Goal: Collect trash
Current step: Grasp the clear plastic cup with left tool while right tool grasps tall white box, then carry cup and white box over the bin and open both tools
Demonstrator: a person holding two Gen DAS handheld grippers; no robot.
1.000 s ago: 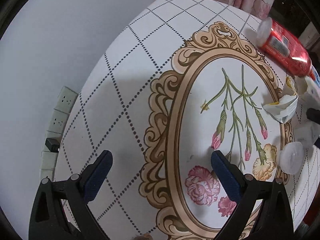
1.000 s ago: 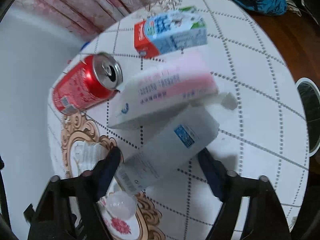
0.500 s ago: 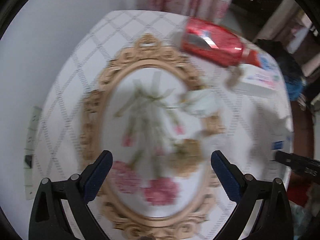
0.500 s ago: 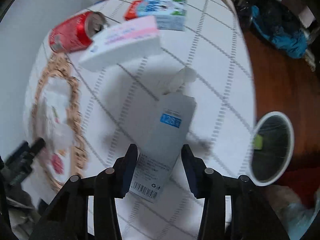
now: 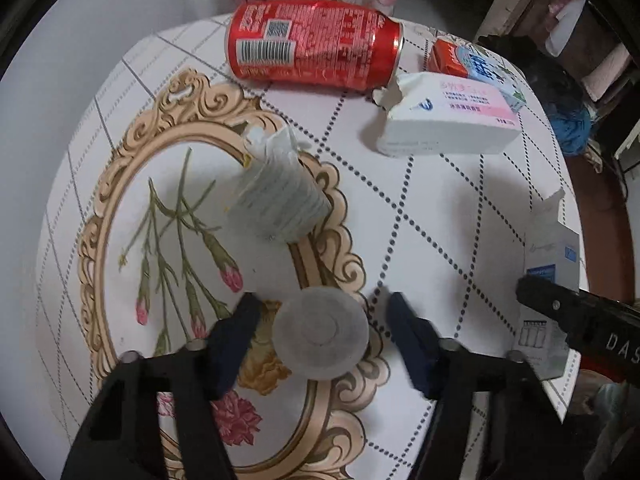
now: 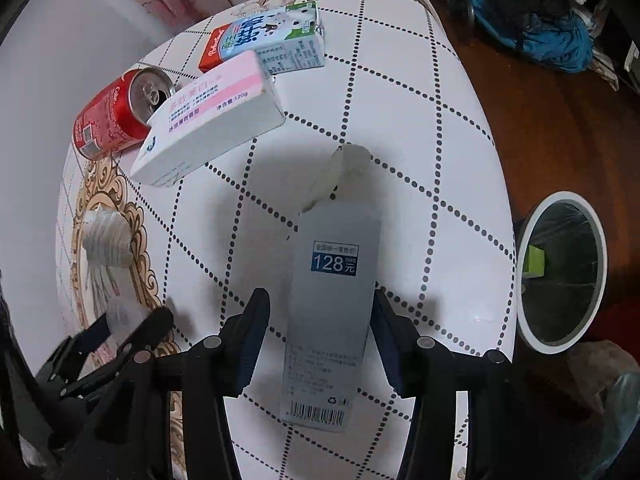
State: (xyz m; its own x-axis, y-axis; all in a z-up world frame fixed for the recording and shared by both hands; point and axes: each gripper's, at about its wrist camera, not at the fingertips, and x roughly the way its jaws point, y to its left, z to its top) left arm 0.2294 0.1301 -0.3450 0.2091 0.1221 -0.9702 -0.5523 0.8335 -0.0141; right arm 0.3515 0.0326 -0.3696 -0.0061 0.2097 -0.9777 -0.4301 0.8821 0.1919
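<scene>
We see right claw (image 6: 320, 340) clamped on one grey carton (image 6: 332, 304), long axis pointing away, torn end far, above tabletop (image 6: 440, 184) near bin-side edge. Left claw (image 5: 320, 332) wide around one clear cap (image 5: 320, 334). Beyond: one crumpled cup (image 5: 280, 200), one pink-white box (image 6: 212, 120), one red can (image 5: 316, 44) on its side, one milk carton (image 6: 268, 40).

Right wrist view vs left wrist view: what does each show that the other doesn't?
Only the right wrist view: the trash bin on the floor beside the table, a green item inside, and the grey carton's 128 price label.

Only the left wrist view: the round translucent lid centred between the open left tongs.

Both: red can, pink-and-white box, milk carton, crumpled cup, patterned table.
</scene>
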